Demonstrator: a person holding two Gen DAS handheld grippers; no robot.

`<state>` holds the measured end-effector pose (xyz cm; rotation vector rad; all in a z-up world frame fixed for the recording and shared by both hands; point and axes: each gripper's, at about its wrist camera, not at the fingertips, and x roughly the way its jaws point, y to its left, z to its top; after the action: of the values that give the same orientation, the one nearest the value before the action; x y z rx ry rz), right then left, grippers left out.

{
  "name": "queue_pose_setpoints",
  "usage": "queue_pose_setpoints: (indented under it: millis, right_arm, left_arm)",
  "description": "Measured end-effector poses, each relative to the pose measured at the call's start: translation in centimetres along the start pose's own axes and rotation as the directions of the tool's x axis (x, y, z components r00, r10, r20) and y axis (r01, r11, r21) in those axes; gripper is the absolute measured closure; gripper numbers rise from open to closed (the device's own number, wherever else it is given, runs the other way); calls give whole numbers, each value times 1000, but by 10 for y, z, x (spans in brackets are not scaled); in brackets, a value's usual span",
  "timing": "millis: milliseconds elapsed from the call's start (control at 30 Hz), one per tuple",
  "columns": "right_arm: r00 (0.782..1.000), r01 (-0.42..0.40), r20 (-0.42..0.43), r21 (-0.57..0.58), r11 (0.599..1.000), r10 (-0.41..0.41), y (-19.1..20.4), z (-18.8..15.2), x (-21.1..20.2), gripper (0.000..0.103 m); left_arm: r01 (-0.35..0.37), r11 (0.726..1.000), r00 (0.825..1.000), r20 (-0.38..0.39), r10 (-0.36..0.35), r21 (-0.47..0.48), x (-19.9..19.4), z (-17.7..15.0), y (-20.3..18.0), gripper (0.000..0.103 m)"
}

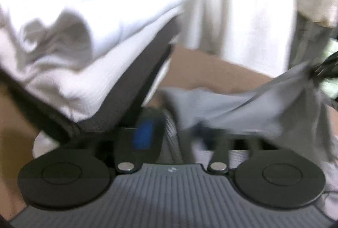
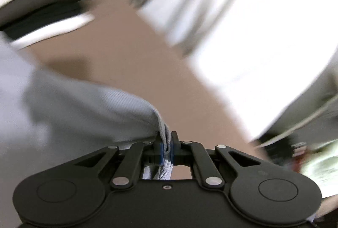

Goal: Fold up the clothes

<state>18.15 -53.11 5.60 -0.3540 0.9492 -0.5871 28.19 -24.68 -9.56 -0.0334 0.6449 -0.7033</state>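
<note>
Tan tabletop [image 2: 173, 71] is seen beneath both grippers. A grey garment [image 2: 69, 109] is pinched at its ribbed hem by the right gripper [image 2: 166, 144], trailing leftward; the left gripper [image 1: 169, 122] is spread wide, cloth slack just ahead.

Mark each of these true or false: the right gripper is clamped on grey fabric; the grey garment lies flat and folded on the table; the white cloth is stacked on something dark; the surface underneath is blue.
1. The right gripper is clamped on the grey garment. True.
2. The grey garment lies flat and folded. False: it is bunched and hangs stretched from the gripper.
3. The white cloth rests on a dark folded piece. True.
4. The surface underneath is blue. False: it is tan.
</note>
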Motion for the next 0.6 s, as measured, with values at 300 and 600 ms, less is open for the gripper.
queue_pose_setpoints:
  millis: [300,600]
  right_arm:
    - [967,199,-180,103,974,-179,-56,29,72,90]
    - [964,-5,-242,394,919,109,-51,-39,46,54]
  left_arm:
    - [90,985,969,-217,-120,-144,0,-35,40,26]
    - [230,910,919,-229,-320,-346,34,-18,20,25]
